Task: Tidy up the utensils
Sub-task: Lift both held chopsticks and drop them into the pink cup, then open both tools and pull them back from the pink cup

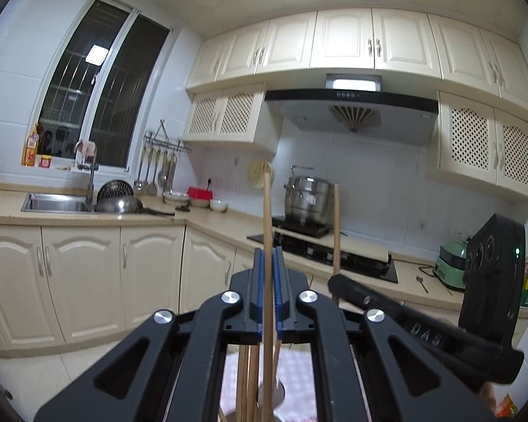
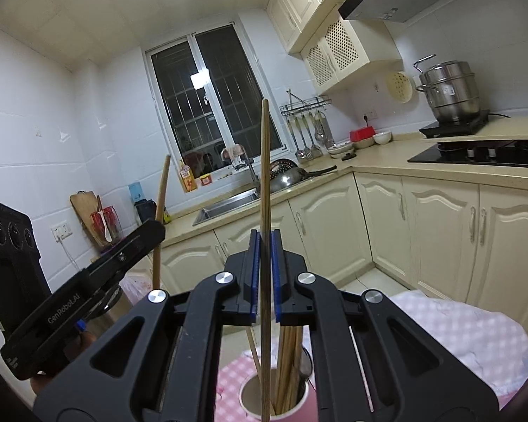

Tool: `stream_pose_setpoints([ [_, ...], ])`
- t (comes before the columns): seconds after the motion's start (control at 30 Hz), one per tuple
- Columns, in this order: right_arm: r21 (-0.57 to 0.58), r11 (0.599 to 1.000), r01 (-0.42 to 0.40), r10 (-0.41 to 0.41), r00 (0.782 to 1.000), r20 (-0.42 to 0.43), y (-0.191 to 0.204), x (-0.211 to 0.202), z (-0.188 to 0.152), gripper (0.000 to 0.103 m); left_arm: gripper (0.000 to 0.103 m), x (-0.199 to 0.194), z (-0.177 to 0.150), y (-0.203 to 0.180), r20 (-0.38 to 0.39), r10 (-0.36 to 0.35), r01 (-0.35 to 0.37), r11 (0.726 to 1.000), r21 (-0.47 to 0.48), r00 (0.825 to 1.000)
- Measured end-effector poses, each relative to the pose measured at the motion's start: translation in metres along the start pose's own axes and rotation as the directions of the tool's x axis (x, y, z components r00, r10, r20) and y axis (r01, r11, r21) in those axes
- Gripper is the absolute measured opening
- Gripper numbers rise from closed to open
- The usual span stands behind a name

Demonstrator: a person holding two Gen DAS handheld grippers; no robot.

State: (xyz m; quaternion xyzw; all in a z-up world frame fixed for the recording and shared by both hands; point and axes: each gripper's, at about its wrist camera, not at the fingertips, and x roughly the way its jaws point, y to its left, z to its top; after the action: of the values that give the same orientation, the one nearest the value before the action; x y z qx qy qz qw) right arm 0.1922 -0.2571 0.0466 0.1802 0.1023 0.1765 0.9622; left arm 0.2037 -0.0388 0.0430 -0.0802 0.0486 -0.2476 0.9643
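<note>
Two grippers are in view, one chopstick pinched upright in each: the left gripper [image 1: 268, 256] holds one chopstick [image 1: 266, 211], and the right gripper [image 2: 264, 242] holds the other chopstick [image 2: 264, 161]. One pink cup [image 2: 301, 409] stands below with a bundle of loose chopsticks [image 2: 290, 362] in it, too tightly packed to count. On the worktop [image 1: 207, 219] stand one steel stockpot [image 1: 308, 198], one red box [image 1: 199, 192] and two white bowls [image 1: 218, 205]. One sink [image 1: 56, 202] is set into it. About five ladles and spatulas hang on one wall rack [image 1: 165, 146]. One range hood [image 1: 352, 109] hangs above one gas hob [image 1: 352, 256].
</note>
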Motion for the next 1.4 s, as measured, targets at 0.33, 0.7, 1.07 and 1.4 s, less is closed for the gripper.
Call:
stream_pose_setpoints([
  [0.33,-0.045,0.999,0.009,-0.008,1.0,0.016,-0.001,0.024,-0.002,0.007,0.005,0.035,-0.015,0.009,0.045,-0.003,0.005,0.998,-0.058,0.999],
  [0.7,-0.054,0.999,0.01,-0.013,0.999,-0.049,-0.008,0.049,-0.031,0.007,0.005,0.048,-0.047,0.018,0.015,0.013,-0.012,0.998,-0.067,1.0],
  [1.07,0.029,0.995,0.095,-0.093,0.994,-0.057,-0.035,0.01,-0.035,0.083,0.09,0.012,-0.054,0.037,-0.009,0.098,-0.099,0.991,-0.09,0.995],
  [1.4,-0.006,0.987,0.16,-0.16,0.978,-0.136,-0.034,-0.014,-0.04,0.096,0.098,-0.03,-0.047,0.023,-0.062,0.164,-0.166,0.985,-0.035,0.985],
])
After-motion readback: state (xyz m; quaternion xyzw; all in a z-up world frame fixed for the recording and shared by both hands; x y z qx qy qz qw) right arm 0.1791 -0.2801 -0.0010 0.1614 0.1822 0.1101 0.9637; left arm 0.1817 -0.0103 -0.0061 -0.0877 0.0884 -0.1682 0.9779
